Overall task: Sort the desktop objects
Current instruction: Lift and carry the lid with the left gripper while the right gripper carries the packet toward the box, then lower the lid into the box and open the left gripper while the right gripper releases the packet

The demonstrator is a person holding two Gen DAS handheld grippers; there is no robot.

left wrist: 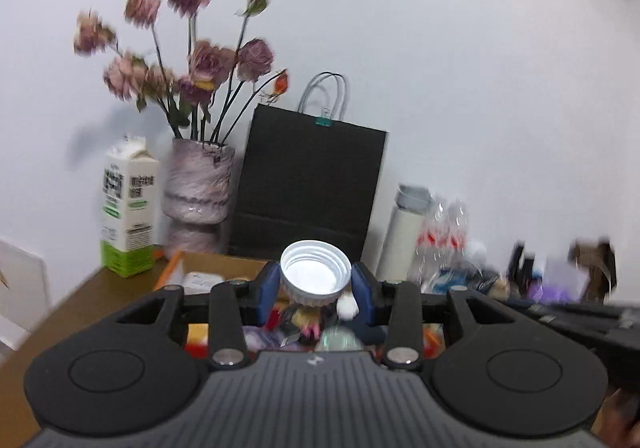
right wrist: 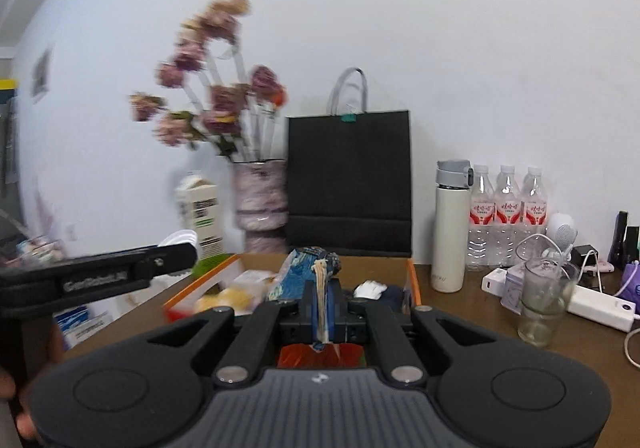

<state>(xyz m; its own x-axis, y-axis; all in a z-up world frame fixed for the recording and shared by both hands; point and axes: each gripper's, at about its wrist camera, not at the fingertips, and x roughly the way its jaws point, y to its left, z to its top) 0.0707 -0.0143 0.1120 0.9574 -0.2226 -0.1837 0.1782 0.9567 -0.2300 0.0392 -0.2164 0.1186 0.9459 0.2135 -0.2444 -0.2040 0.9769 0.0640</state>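
Note:
My left gripper (left wrist: 315, 282) is shut on a white screw cap (left wrist: 315, 272), its open threaded side facing the camera, held above an orange-edged cardboard box (left wrist: 224, 262) full of mixed small items. My right gripper (right wrist: 322, 308) is shut on a blue patterned snack wrapper (right wrist: 308, 262) with a tan strip hanging down between the fingers, held above the same box (right wrist: 412, 280). The left gripper's body (right wrist: 120, 276) shows at the left of the right wrist view, with the white cap (right wrist: 180, 238) at its tip.
Along the wall stand a milk carton (left wrist: 128, 207), a vase of dried roses (left wrist: 200, 183), a black paper bag (right wrist: 350, 175), a white thermos (right wrist: 450, 228) and three water bottles (right wrist: 508, 207). A glass (right wrist: 544, 304), power bank (right wrist: 600, 306) and cables lie right.

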